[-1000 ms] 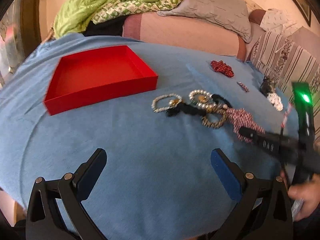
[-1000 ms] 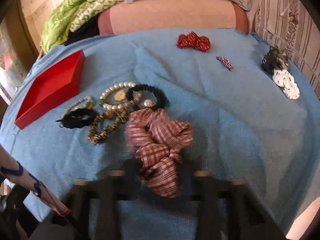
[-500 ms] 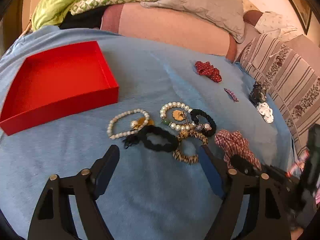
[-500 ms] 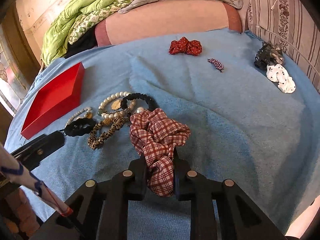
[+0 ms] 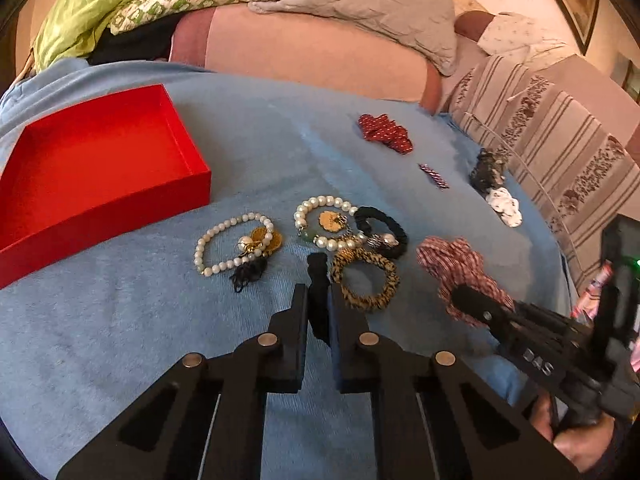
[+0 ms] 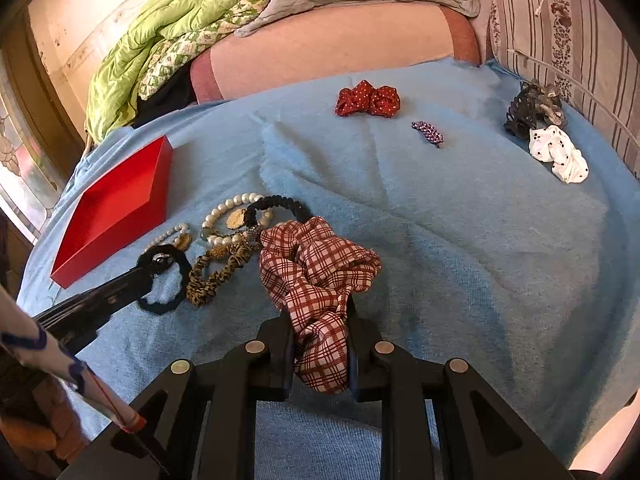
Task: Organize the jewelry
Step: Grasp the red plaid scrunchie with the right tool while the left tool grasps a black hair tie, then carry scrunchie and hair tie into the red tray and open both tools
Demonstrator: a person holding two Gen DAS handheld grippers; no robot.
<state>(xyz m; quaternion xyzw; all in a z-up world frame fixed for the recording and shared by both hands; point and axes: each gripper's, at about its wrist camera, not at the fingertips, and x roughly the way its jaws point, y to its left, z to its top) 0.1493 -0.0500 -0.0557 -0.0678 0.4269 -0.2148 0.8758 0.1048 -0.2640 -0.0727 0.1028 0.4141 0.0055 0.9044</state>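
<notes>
My left gripper (image 5: 319, 300) is shut on a black scrunchie (image 5: 318, 276), which shows in the right wrist view (image 6: 164, 280) as a ring held at one edge. My right gripper (image 6: 319, 328) is shut on a red plaid scrunchie (image 6: 316, 264), also seen in the left wrist view (image 5: 460, 268). Two pearl bracelets (image 5: 236, 244) (image 5: 328, 220), a leopard-print hair tie (image 5: 366, 280) and a black beaded bracelet (image 5: 384, 228) lie on the blue cloth between the grippers. An empty red tray (image 5: 96, 176) sits to the left.
A red dotted scrunchie (image 6: 368, 98), a small purple clip (image 6: 428, 132), a dark grey scrunchie (image 6: 532, 108) and a white dotted scrunchie (image 6: 558, 152) lie farther back and right. Pillows and a green blanket (image 6: 160, 64) border the far edge. A striped cushion (image 5: 560, 144) borders the right.
My left gripper moved in over the jewelry pile and closed on the black scrunchie. My right gripper keeps its grip on the plaid scrunchie.
</notes>
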